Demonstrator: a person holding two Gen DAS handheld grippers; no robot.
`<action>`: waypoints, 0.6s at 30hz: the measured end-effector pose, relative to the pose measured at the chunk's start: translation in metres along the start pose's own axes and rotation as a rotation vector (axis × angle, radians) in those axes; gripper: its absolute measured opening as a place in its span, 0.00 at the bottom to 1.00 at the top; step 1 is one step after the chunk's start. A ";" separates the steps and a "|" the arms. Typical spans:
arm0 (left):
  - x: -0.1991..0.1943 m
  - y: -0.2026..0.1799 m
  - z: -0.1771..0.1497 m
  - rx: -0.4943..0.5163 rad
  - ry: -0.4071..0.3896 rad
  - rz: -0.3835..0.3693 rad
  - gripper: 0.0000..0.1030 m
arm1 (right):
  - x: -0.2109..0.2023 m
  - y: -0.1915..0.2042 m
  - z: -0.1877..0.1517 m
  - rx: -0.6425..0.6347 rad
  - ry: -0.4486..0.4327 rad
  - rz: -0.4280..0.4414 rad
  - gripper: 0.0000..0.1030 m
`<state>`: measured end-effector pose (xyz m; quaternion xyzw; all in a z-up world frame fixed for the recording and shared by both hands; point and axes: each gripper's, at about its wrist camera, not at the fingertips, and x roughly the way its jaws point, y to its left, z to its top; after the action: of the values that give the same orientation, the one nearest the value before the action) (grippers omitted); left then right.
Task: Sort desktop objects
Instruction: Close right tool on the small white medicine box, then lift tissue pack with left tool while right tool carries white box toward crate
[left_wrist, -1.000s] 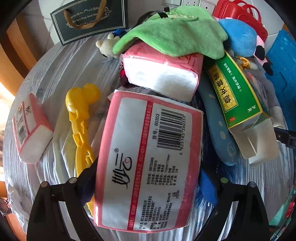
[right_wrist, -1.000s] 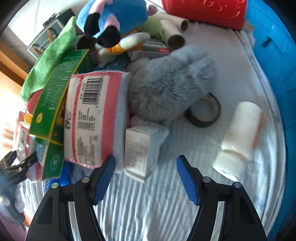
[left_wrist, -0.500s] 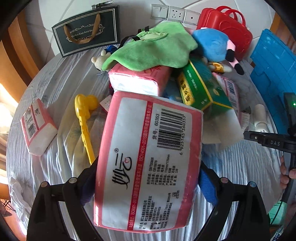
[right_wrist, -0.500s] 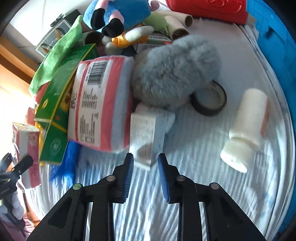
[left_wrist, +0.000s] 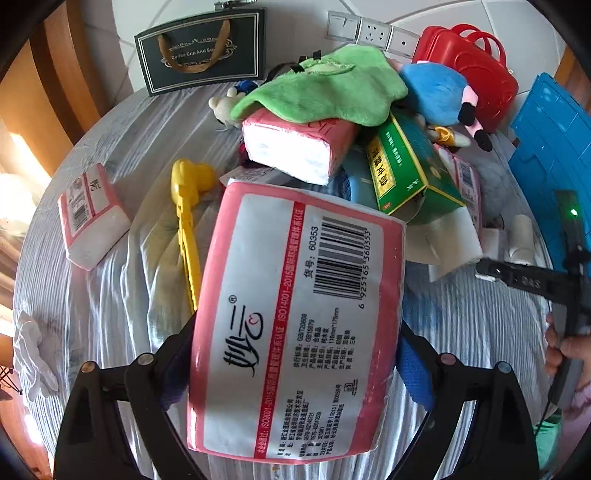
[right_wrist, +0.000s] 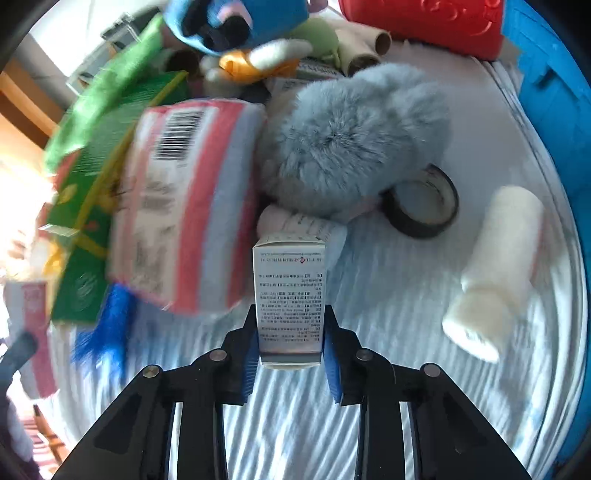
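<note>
My left gripper (left_wrist: 295, 369) is shut on a pink-and-white tissue pack (left_wrist: 295, 317) and holds it above the table. My right gripper (right_wrist: 290, 354) is shut on a small white medicine box (right_wrist: 290, 299), lifted in front of the pile. The pile holds another tissue pack (left_wrist: 299, 144), a green cloth (left_wrist: 325, 88), a green box (left_wrist: 406, 166), a blue plush (left_wrist: 439, 92) and a grey fluffy toy (right_wrist: 354, 136). A further tissue pack (right_wrist: 184, 206) leans on the pile in the right wrist view.
A tissue pack (left_wrist: 90, 218) lies at the left, a yellow plastic clip (left_wrist: 186, 214) beside it. A tape roll (right_wrist: 421, 206) and white bottle (right_wrist: 495, 269) lie at the right. A red case (left_wrist: 469, 70), blue crate (left_wrist: 554, 147) and dark gift bag (left_wrist: 201, 51) stand behind.
My right gripper has closed on the small white box and lifted it from the table. My left gripper has pulled back from the pile with the tissue pack.
</note>
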<state>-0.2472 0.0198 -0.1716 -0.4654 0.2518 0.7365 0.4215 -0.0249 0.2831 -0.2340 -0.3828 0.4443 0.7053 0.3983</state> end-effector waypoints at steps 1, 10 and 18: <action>-0.004 -0.002 -0.001 0.002 -0.007 -0.005 0.90 | -0.009 0.001 -0.006 -0.009 -0.013 0.002 0.29; -0.049 -0.044 -0.022 0.039 -0.079 -0.029 0.90 | -0.099 -0.016 -0.053 -0.031 -0.144 0.079 0.29; -0.096 -0.093 -0.043 0.070 -0.166 -0.014 0.90 | -0.160 -0.015 -0.083 -0.129 -0.273 0.133 0.29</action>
<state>-0.1273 -0.0017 -0.1025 -0.3895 0.2386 0.7601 0.4621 0.0663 0.1747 -0.1220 -0.2778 0.3640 0.8028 0.3819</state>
